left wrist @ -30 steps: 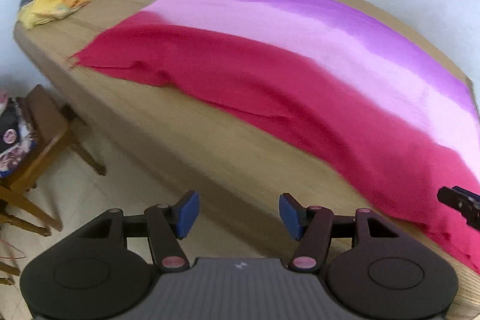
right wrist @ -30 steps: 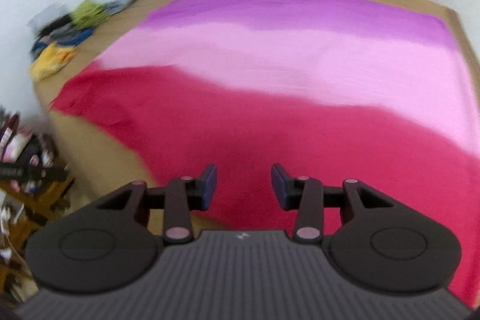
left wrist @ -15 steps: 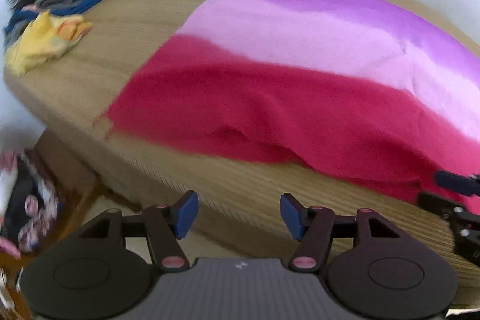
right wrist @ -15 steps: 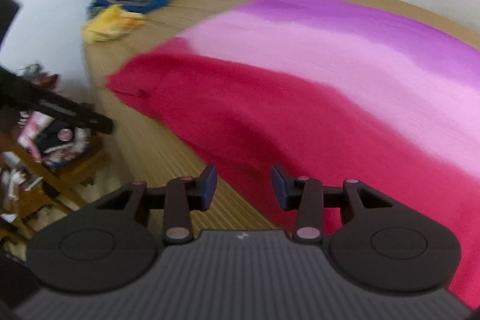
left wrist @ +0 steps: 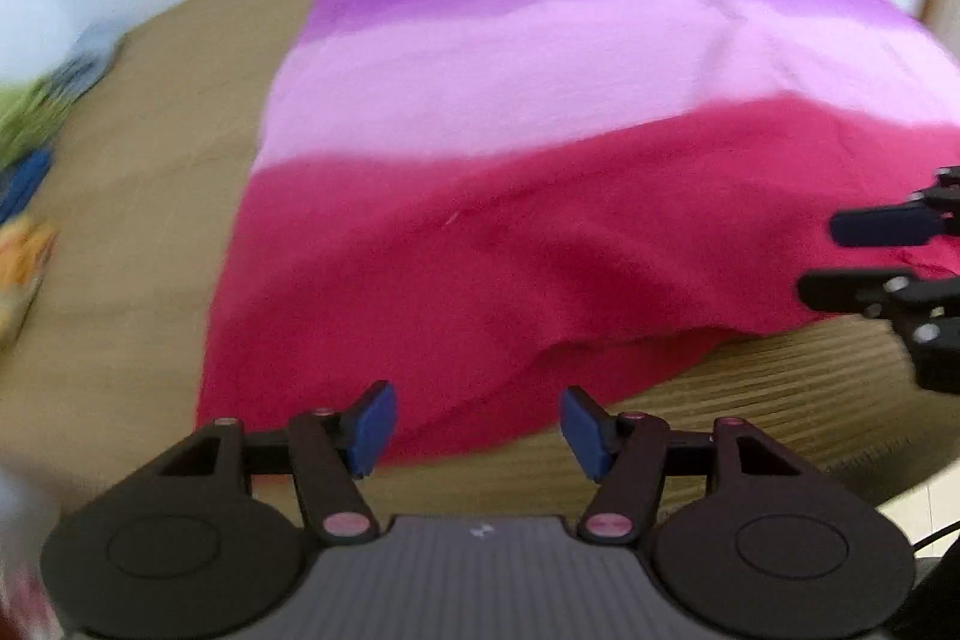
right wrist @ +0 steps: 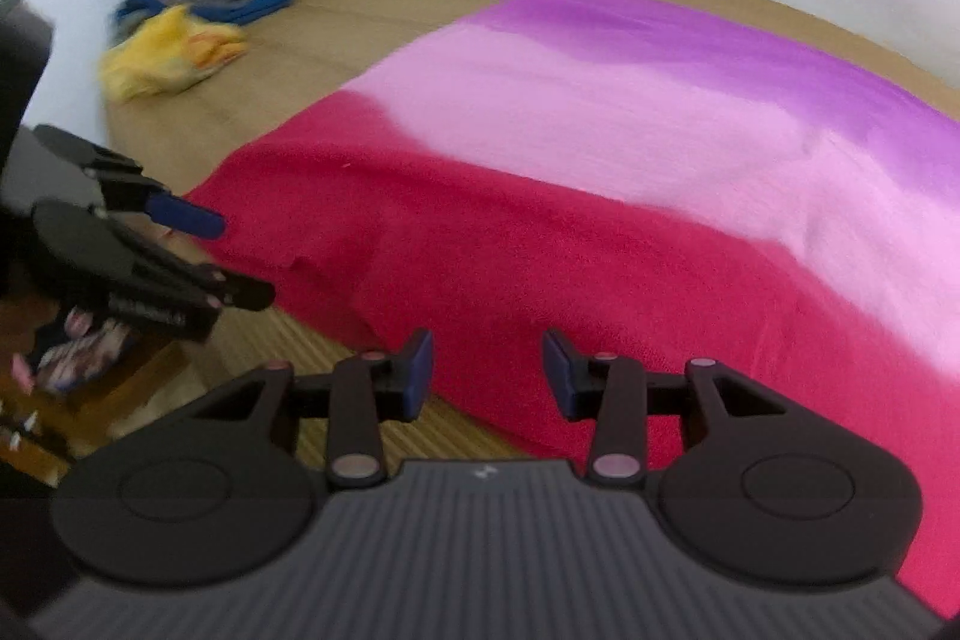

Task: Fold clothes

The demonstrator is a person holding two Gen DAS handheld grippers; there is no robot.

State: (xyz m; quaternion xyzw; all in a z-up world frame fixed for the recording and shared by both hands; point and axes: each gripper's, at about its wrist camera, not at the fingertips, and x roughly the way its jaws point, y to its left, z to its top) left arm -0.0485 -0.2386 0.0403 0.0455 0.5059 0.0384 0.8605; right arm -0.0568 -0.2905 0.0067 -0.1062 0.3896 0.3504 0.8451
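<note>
A large cloth lies spread on a wooden table, its right side cut off by the edge of both views and its far corners softened by blur. Its three colour bands run left to right, and the long axis appears to follow them, though the full extent cannot be made out. The bands are purple at the far side, pale pink in the middle and deep red nearest the table's front edge, where the red hem ripples and lifts in a low fold. The left gripper hovers over the near left part of the red band, jaws apart with nothing between the blue pads. The right gripper hangs above the near hem further right, also released and empty. Each gripper shows at the side of the other's view. On the far left of the table a blurred heap of clothes sits well apart from the cloth, yellow, green and blue pieces among them.
</note>
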